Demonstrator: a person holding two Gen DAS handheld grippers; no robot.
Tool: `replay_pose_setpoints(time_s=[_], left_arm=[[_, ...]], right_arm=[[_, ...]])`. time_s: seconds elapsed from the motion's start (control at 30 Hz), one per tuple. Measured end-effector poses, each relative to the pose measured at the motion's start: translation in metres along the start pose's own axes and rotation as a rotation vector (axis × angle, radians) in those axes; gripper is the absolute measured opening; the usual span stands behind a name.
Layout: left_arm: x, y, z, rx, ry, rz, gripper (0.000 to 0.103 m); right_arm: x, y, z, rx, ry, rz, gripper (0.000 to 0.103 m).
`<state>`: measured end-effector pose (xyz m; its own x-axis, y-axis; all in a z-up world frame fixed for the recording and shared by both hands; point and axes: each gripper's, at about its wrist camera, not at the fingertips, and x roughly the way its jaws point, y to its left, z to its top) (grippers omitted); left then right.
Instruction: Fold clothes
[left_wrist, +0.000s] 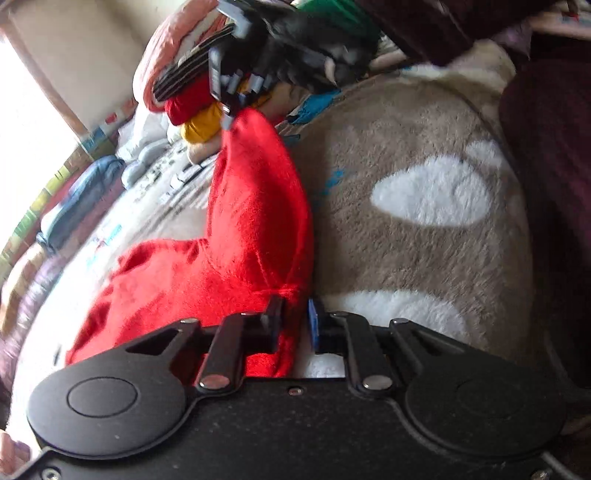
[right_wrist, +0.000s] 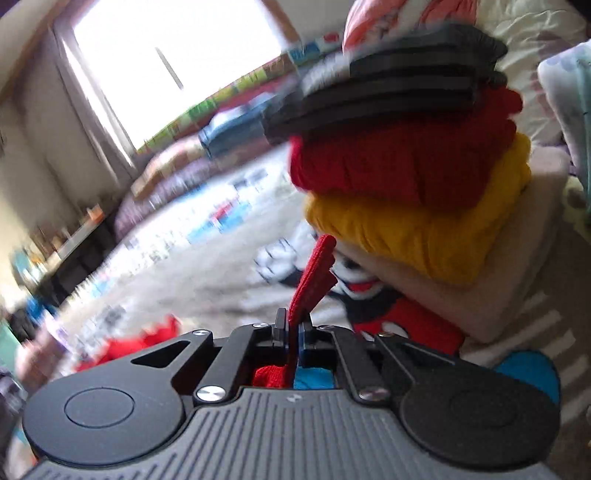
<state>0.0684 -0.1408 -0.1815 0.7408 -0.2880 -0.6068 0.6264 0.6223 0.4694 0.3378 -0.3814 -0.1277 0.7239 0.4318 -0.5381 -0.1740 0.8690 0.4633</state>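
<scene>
- Brown blanket (left_wrist: 424, 147) w/ white patches covers the bed on the right of the left wrist view; a dark maroon mass (left_wrist: 546, 184) lies along its far right edge.
- Printed bedsheet (right_wrist: 207, 236) spreads toward a bright window (right_wrist: 166, 62) – blurred in both views.
- Folded stack (right_wrist: 417, 184) sits just ahead of the right gripper: black striped piece on top, then red, yellow, cream at the bottom. Same stack shows behind the right gripper in the left wrist view.
- Red garment (left_wrist: 236, 236) hangs stretched between the two tools, its lower bulk resting on the sheet beside the blanket's edge.
- Right gripper (left_wrist: 231, 110), held by a black-gloved hand (left_wrist: 295, 55), is raised near the stack, pointing down at the cloth.
- Left gripper (left_wrist: 295, 314) sits low over the bed, angled downward.
- Left jaws nearly closed, pinching the garment's lower corner.
- Right jaws clamped tight – a narrow red edge of the garment sticks up from between the pads (right_wrist: 281, 325).
</scene>
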Motion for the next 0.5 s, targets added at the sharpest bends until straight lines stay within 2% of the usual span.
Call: replay_pose_setpoints(time_s=[0.03, 0.07, 0.1, 0.13, 0.17, 0.23, 0.37, 0.43, 0.5], left_arm=[[-0.003, 0.004, 0.002, -0.022, -0.001, -0.020, 0.022], [-0.007, 0.009, 0.003, -0.053, -0.007, -0.038, 0.035], [-0.010, 0.014, 0.004, -0.096, -0.020, -0.052, 0.041], [-0.014, 0.020, 0.005, -0.140, -0.034, -0.065, 0.043], [-0.018, 0.025, 0.006, -0.183, -0.047, -0.079, 0.042], [-0.023, 0.036, 0.009, -0.274, -0.074, -0.097, 0.040], [-0.013, 0.053, 0.016, -0.433, -0.115, -0.061, 0.027], [-0.006, 0.058, 0.019, -0.491, -0.126, -0.045, 0.023], [0.011, 0.055, 0.018, -0.526, -0.089, -0.073, 0.023]], right_arm=[[0.003, -0.006, -0.003, 0.017, 0.007, -0.019, 0.007], [0.005, -0.012, -0.007, 0.037, 0.011, -0.037, 0.013], [0.007, -0.019, -0.011, 0.057, 0.015, -0.056, 0.016], [0.004, -0.024, -0.015, 0.085, 0.002, -0.057, 0.027], [-0.001, -0.028, -0.019, 0.114, -0.014, -0.055, 0.043], [-0.010, -0.038, -0.028, 0.173, -0.047, -0.051, 0.056], [-0.038, -0.043, -0.056, 0.270, -0.090, -0.029, 0.056], [-0.052, -0.032, -0.077, 0.272, -0.100, -0.003, 0.056], [-0.067, -0.020, -0.098, 0.271, -0.110, 0.024, 0.056]])
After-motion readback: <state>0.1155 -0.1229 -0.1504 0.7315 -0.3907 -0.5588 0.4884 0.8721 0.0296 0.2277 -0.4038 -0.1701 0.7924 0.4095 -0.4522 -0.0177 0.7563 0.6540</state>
